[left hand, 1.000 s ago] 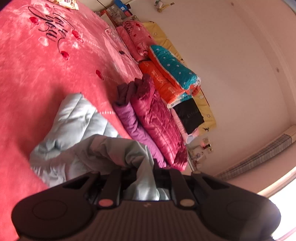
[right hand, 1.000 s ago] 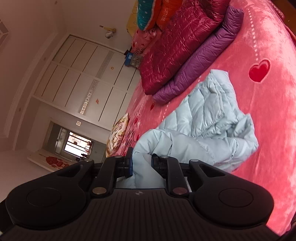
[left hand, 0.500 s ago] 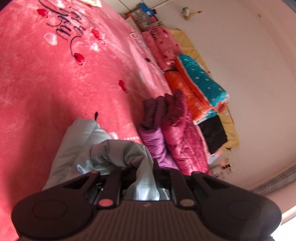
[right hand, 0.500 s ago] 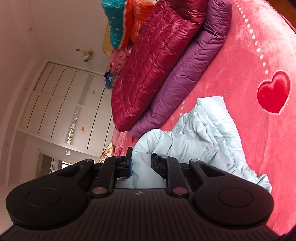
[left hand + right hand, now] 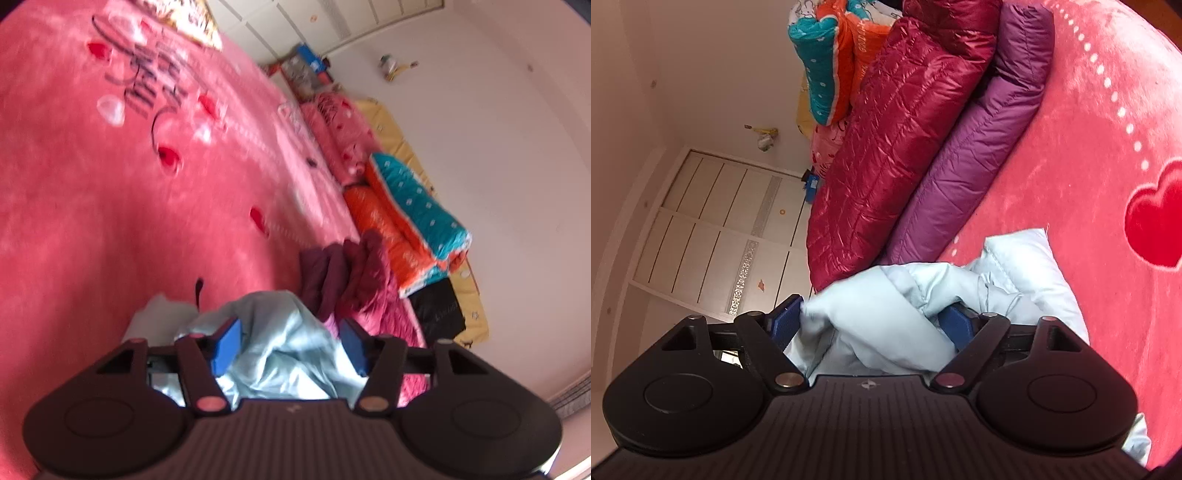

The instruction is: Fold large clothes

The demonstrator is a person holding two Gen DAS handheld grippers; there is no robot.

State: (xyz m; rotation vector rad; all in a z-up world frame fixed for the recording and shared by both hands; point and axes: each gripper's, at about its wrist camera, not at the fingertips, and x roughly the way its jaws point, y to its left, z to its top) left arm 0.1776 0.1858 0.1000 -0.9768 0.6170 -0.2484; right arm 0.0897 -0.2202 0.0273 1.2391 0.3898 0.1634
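Note:
A pale blue padded jacket [image 5: 284, 354] lies bunched on the pink bed blanket [image 5: 110, 221], right in front of both grippers. My left gripper [image 5: 290, 345] has its jaws opening, its blue pads [image 5: 227, 343] spread to either side of a loose fold of the jacket, no longer pinching it. In the right wrist view the same jacket [image 5: 1015, 266] is heaped between the blue pads [image 5: 955, 325] of my right gripper [image 5: 871, 323]. Its jaws are opening wide and the fabric sits slack between them, brushing the left pad.
A dark red quilted jacket [image 5: 886, 147] and a purple one [image 5: 979, 166] lie folded side by side just beyond the blue jacket. Behind them teal and orange quilts [image 5: 413, 218] are stacked by the wall. A white wardrobe [image 5: 720, 229] stands farther off.
Both grippers were shut on folds of the blue jacket and now stand open with the fabric released. Both moved forward and lower toward the bed, and the jacket is bunched closer.

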